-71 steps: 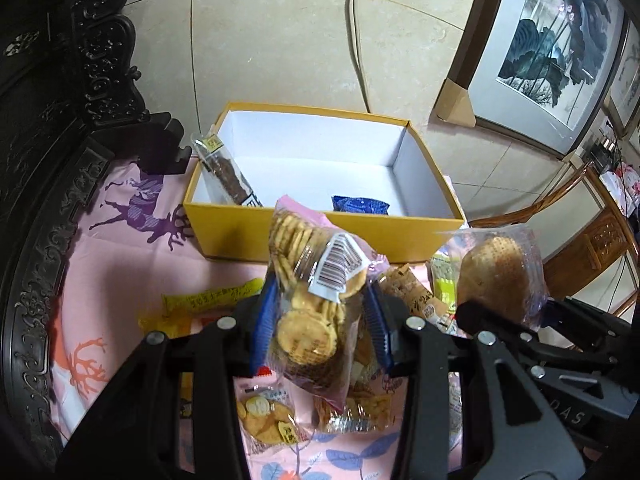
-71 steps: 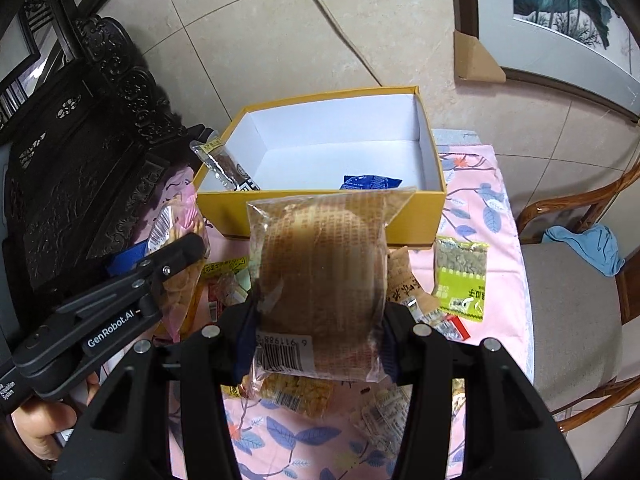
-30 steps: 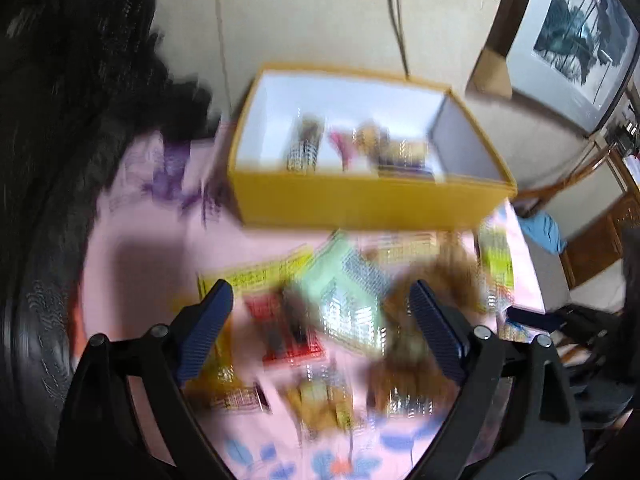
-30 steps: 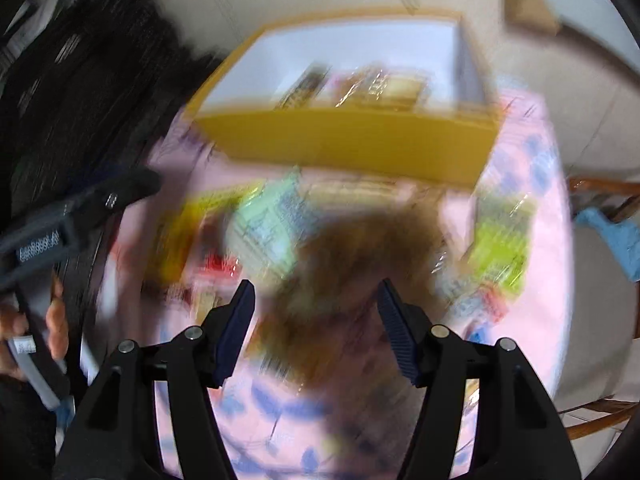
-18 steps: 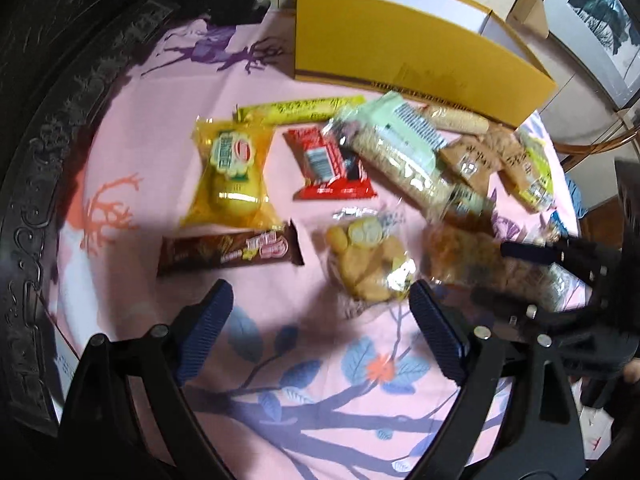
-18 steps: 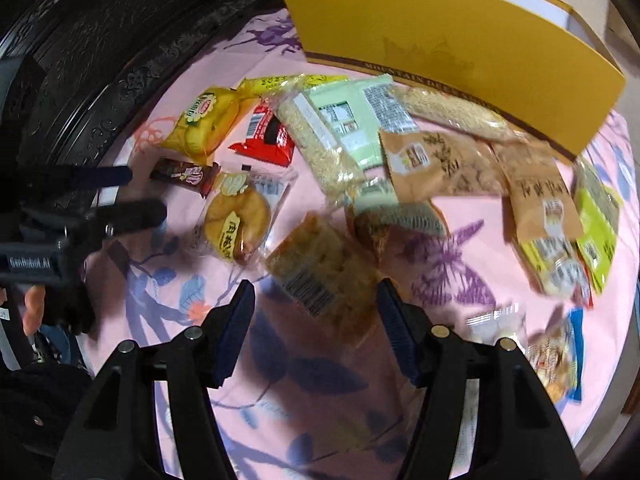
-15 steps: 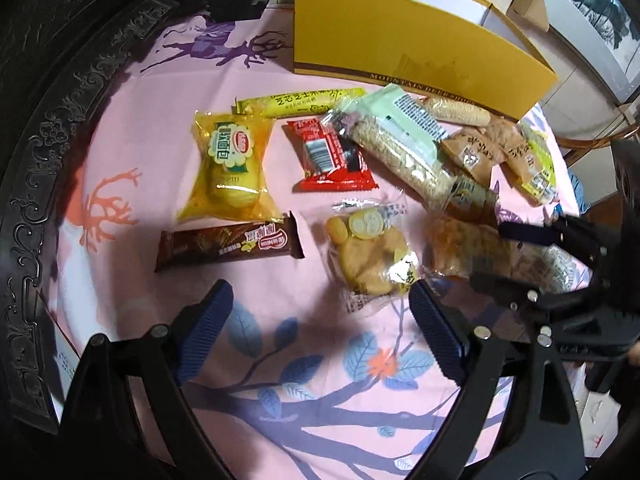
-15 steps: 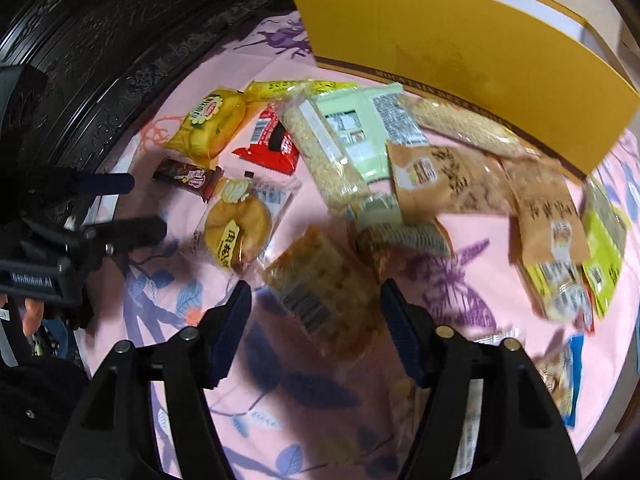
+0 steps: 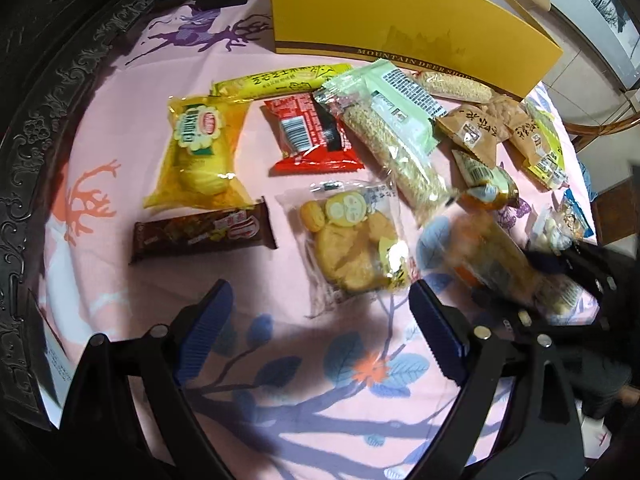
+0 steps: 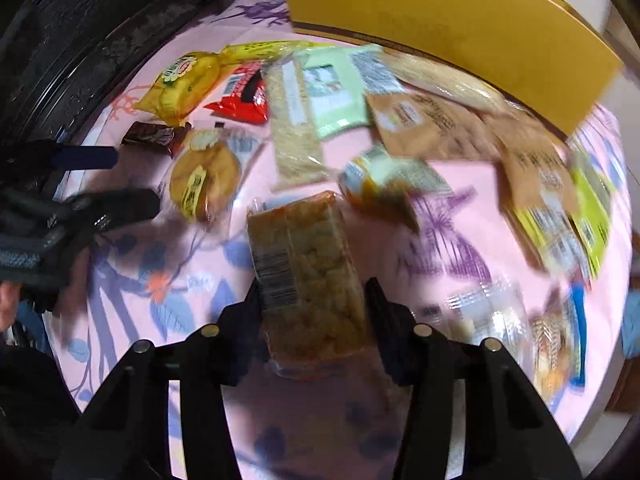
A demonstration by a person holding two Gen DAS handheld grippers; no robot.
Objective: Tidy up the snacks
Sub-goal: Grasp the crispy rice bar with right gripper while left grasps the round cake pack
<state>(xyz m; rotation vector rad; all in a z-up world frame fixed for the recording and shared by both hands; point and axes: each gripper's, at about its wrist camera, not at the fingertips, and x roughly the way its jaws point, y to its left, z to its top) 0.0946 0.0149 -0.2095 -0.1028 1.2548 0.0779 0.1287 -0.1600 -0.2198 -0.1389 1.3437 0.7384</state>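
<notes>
**Right tool has a cracker pack; most snacks are not yet boxed**

Your right tool (image 10: 314,300) is clenched on a clear pack of golden crackers (image 10: 304,272), barcode facing up, the pack jutting forward toward the yellow box (image 10: 460,40). Whether it rests on the pink cloth (image 10: 440,220) or is just off it, the blurred view does not settle. Your left tool (image 9: 320,328) is released, its blue pads spread wide with nothing between them, hovering on the near side of the round-biscuit pack (image 9: 352,240).

Judging by what lies out, you are early in the job. In front of the yellow box (image 9: 400,12), on the bench, there are a long yellow bar (image 9: 280,78), a yellow cake bag (image 9: 198,152), a red wrapper (image 9: 312,136), a chocolate bar (image 9: 200,232), a pale green cereal pack (image 9: 392,136), brown paper pouches (image 9: 480,128) and small packets to the right of these. The box interior is hidden from both views, so you cannot count what is already stored.

The pack in your right tool looks next for the box; the biscuit pack sits closest to your left.
</notes>
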